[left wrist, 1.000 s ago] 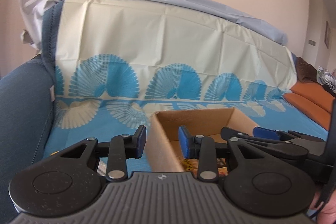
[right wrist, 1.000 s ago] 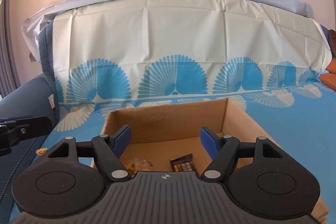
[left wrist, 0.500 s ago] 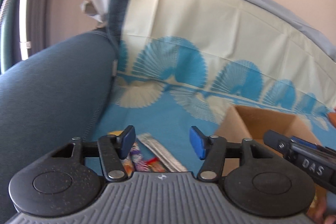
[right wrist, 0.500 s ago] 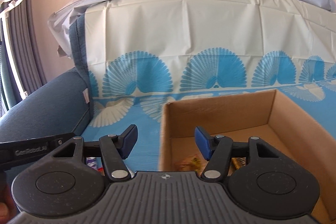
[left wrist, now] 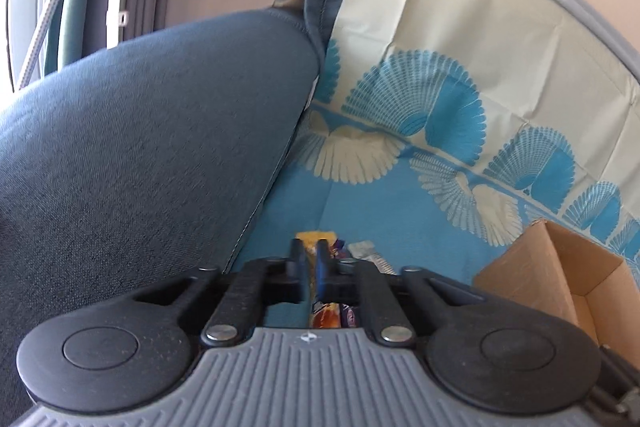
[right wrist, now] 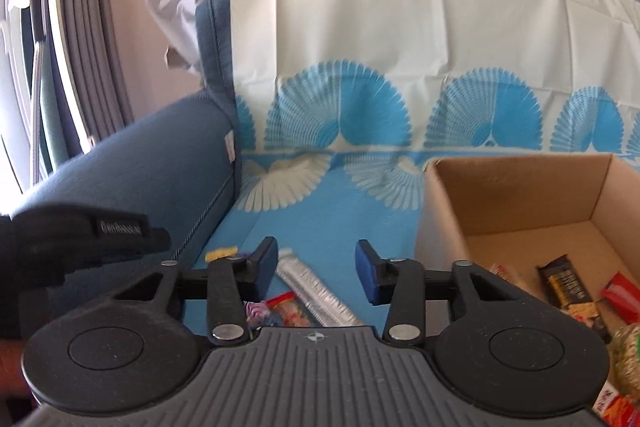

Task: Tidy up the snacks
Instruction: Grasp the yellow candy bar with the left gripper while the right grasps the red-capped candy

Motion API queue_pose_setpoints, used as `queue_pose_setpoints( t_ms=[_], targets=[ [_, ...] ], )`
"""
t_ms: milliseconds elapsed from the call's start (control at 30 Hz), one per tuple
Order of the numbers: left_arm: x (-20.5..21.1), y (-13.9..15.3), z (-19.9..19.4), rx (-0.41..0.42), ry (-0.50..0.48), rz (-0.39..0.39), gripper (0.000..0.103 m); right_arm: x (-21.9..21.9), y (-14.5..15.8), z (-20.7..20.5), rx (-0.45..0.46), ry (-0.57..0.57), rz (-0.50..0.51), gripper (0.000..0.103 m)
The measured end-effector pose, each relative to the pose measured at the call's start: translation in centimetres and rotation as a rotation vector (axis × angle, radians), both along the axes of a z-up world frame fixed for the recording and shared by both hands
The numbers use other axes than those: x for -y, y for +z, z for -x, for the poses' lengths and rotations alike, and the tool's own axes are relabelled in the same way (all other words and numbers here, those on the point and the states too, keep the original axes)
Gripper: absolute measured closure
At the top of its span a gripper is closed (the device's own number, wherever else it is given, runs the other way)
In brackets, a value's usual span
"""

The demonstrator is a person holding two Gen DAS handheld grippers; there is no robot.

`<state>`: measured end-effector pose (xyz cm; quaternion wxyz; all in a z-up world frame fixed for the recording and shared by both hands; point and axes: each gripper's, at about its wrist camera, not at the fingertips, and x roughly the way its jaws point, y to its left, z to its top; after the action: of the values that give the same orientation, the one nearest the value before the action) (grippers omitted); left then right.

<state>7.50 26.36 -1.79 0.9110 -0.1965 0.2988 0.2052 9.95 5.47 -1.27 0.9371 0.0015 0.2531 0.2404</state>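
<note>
Several snack packets lie on the blue patterned cloth beside the sofa armrest. My left gripper points down at them and is shut on a thin orange snack packet, which sticks out past the fingertips. A silver wrapper lies just to its right. My right gripper hovers over the silver wrapper and a red packet. Its jaws are closing, and the pads touch nothing. The cardboard box at the right holds several snacks.
The dark blue sofa armrest rises close on the left. The left gripper's black body crosses the left side of the right wrist view. A small yellow packet lies near the armrest. Curtains and a stand are behind.
Both grippers swung left, away from the box and toward the loose snacks by the armrest. The left jaws widened, then shut on the orange packet. The right jaws narrowed.
</note>
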Motion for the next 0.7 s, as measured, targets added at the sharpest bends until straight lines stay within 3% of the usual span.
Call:
queue_pose_setpoints(
  t_ms=[167, 367, 400, 467, 500, 667, 700],
  targets=[
    [-0.3, -0.7, -0.9, -0.017, -0.013, 0.025, 0.100, -2.6, -2.4, -2.3, -0.079, -0.016, 0.061, 0.069],
    [-1.0, -2.6, -2.6, -0.060, -0.052, 0.130, 0.096, -4.9, -4.7, -4.6, -0.160, 0.018, 0.082, 0.067],
    [-1.1, -2.9, -3.0, -0.070, -0.059, 0.148, 0.091, -5.3, -5.1, -4.8, -0.171, 0.023, 0.092, 0.066],
    [-1.4, -3.7, -3.6, -0.103, -0.051, 0.172, 0.073, -6.2, -6.1, -5.3, -0.211, 0.038, 0.119, 0.052],
    [-1.6, -4.1, -3.9, -0.114, -0.051, 0.190, 0.063, -6.6, -6.6, -5.7, -0.229, 0.042, 0.133, 0.051],
    [-2.1, -5.4, -5.4, -0.133, -0.054, 0.239, 0.062, -8.1, -8.1, -6.1, -0.233, 0.030, 0.206, 0.051],
    [-2.1, -5.7, -5.7, -0.136, -0.065, 0.250, 0.061, -8.3, -8.1, -6.0, -0.226, 0.037, 0.212, 0.057]
  ],
)
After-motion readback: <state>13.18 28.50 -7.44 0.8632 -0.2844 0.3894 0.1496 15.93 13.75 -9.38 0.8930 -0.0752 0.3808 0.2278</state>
